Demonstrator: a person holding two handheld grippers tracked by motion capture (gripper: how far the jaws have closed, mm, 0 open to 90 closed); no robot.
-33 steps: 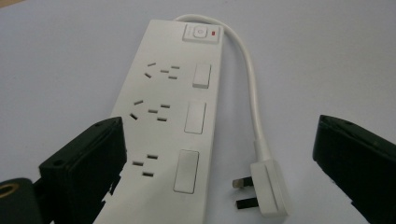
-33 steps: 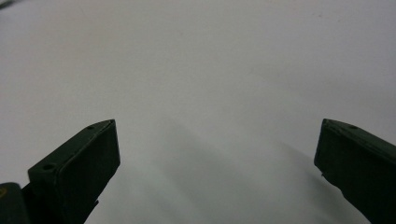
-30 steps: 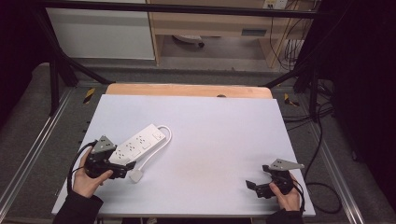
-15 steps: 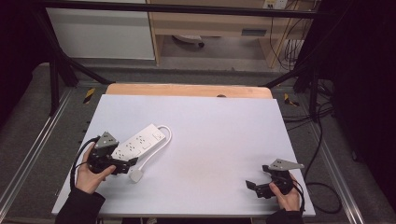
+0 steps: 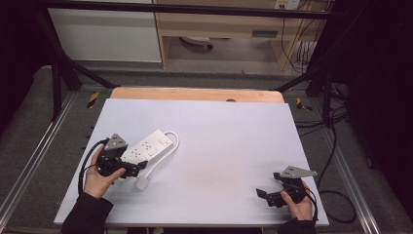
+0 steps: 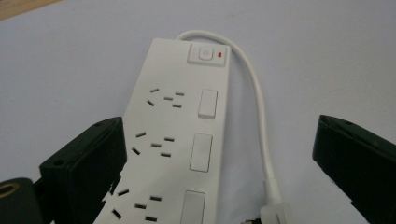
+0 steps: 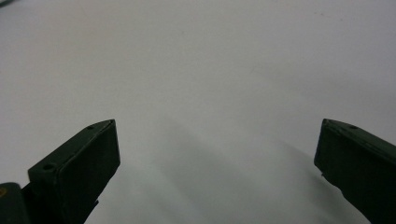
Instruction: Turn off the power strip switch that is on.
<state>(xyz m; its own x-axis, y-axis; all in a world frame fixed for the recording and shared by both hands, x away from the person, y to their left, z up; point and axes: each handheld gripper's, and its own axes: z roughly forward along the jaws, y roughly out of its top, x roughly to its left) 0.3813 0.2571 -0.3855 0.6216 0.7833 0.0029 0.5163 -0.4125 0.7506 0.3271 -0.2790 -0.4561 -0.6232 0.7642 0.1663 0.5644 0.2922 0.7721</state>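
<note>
Now, progress: we judge the grasp not yet made.
Left claw (image 6: 219, 186): jaws wide, straddling the white power strip (image 6: 177, 135), holding nothing.
Right claw (image 7: 217, 172): wide open, empty.
Power strip: flat on desk (image 5: 219, 141), left side.

My high view looks forward and down over the whole table (image 5: 219, 141). My left gripper view sits low, close above the power strip (image 6: 173, 140), which the high view shares. My right gripper view faces bare tabletop from close up.
</note>
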